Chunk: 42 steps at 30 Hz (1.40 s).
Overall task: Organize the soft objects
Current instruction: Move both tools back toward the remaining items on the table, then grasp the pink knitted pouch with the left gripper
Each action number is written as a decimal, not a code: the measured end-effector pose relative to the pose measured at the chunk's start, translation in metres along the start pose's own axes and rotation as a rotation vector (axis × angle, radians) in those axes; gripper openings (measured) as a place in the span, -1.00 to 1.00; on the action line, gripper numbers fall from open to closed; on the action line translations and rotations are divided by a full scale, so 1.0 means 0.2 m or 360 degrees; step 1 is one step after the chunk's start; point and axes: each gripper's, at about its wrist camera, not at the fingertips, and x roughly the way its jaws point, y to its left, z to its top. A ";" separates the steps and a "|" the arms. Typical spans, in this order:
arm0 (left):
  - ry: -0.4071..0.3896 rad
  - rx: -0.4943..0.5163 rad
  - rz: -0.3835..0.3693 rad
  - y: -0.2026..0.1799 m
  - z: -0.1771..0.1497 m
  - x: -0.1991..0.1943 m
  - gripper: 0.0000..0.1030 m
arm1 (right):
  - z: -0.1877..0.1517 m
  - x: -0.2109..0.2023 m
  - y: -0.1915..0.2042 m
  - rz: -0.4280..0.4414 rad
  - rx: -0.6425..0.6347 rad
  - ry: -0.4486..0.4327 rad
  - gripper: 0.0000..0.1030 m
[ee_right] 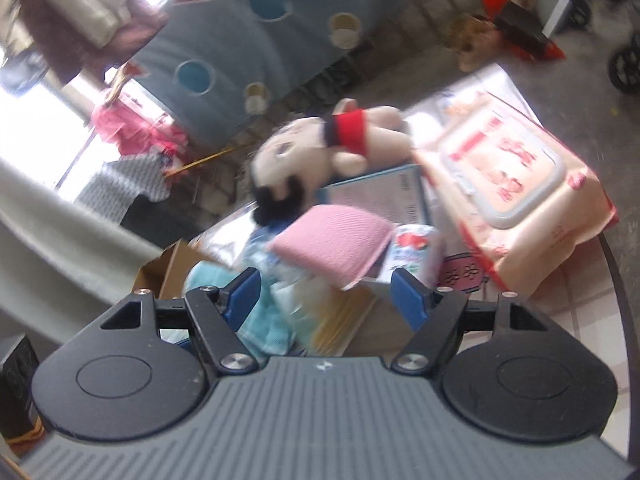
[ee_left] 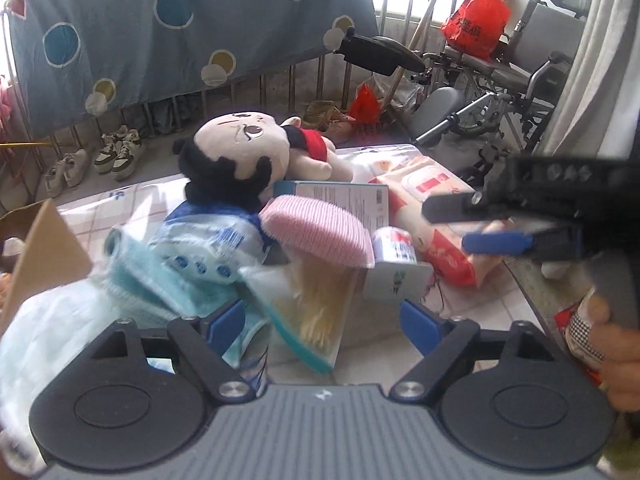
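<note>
A pile of soft things lies on a tiled table [ee_left: 480,304]. On top, a plush doll [ee_left: 240,148] [ee_right: 320,148] with black hair and a red band rests on its side. Below it are a pink striped pad [ee_left: 320,228] [ee_right: 332,240], a teal towel [ee_left: 136,276] [ee_right: 260,320] and a blue-and-white pack [ee_left: 208,240]. A pack of wet wipes [ee_left: 432,196] [ee_right: 512,176] sits to the right. My left gripper [ee_left: 324,322] hangs open just above a clear bag of yellowish sticks [ee_left: 320,300]. My right gripper [ee_right: 326,300] [ee_left: 446,224] is open too, near the wipes, holding nothing.
A white box [ee_left: 340,196] and a small can [ee_left: 394,244] lie among the pile. A cardboard box [ee_left: 40,248] stands at the left. Behind are a hung blue sheet [ee_left: 180,32], shoes [ee_left: 116,152], a wheelchair [ee_left: 500,80] and a red bag [ee_left: 476,20]. A hand [ee_left: 616,340] grips the right handle.
</note>
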 end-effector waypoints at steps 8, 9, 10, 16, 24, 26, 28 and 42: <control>0.0042 -0.0182 -0.0030 0.06 0.10 0.17 0.52 | 0.04 0.30 -0.14 -0.0075 0.0089 0.0123 0.26; 0.0051 -0.0244 -0.0057 0.09 0.12 0.19 0.53 | 0.03 0.32 -0.15 -0.0064 0.0095 0.0139 0.25; 0.0068 -0.0307 -0.0083 0.11 0.14 0.22 0.53 | 0.03 0.35 -0.16 -0.0077 0.0095 0.0146 0.24; 0.0244 -0.0641 -0.0135 0.21 0.25 0.40 0.53 | 0.03 0.40 -0.19 -0.0053 0.0096 0.0161 0.05; 0.0277 -0.0805 -0.0094 0.23 0.29 0.54 0.39 | 0.02 0.37 -0.23 -0.0018 0.0128 0.0150 -0.02; 0.0285 -0.0821 -0.0082 0.22 0.29 0.57 0.21 | 0.02 0.37 -0.24 -0.0010 0.0137 0.0148 -0.02; 0.0279 -0.0831 -0.0077 0.22 0.28 0.58 0.06 | 0.02 0.37 -0.24 -0.0002 0.0140 0.0148 -0.02; 0.0191 -0.0690 -0.0009 0.16 0.22 0.30 -0.36 | 0.00 0.32 -0.32 0.0044 0.0184 0.0123 -0.11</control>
